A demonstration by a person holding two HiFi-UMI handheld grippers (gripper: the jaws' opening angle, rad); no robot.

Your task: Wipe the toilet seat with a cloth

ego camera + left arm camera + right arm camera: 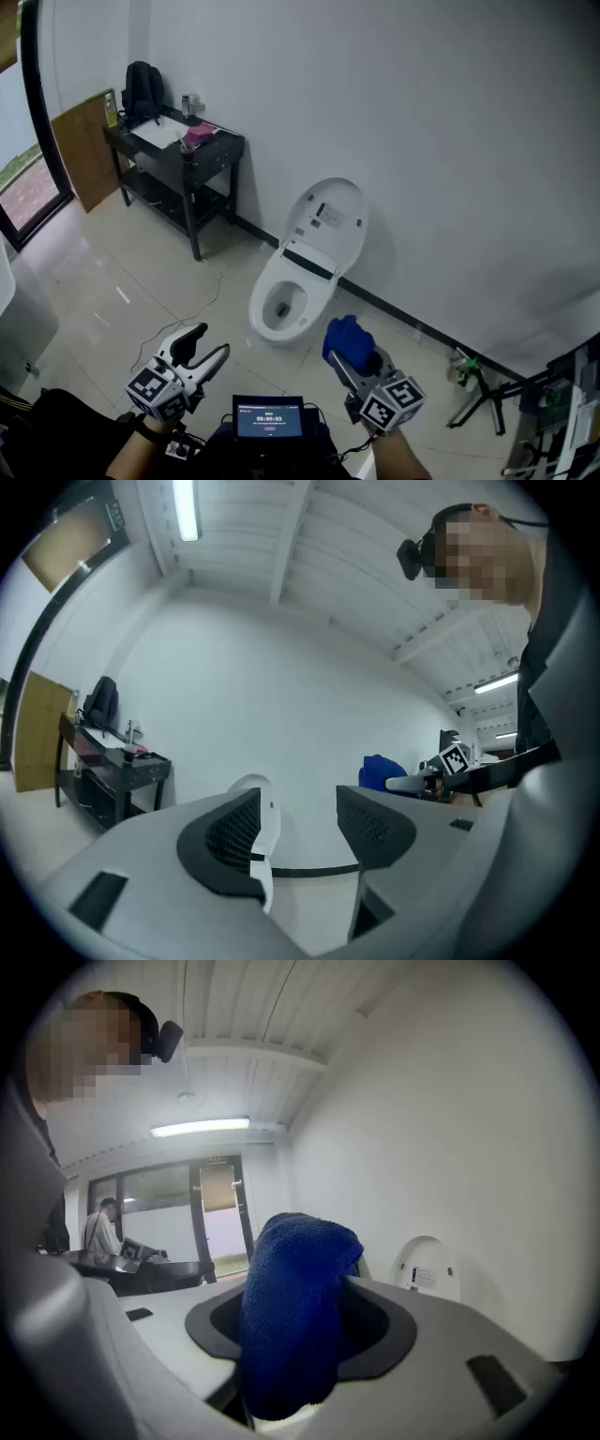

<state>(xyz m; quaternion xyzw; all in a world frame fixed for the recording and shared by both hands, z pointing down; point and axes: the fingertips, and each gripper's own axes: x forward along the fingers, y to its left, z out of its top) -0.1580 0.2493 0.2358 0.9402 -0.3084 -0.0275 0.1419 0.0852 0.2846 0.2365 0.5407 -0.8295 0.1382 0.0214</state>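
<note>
A white toilet stands against the far wall with its lid raised; the lid also shows in the left gripper view and the right gripper view. My right gripper is held low, a little right of the bowl, shut on a blue cloth that bulges between its jaws. The left gripper hovers left of the bowl, open and empty.
A black side table with a bag, bottles and a pink item stands at the back left. A cable runs over the tiled floor. A tripod and bottle sit at the right wall. A small screen is near my body.
</note>
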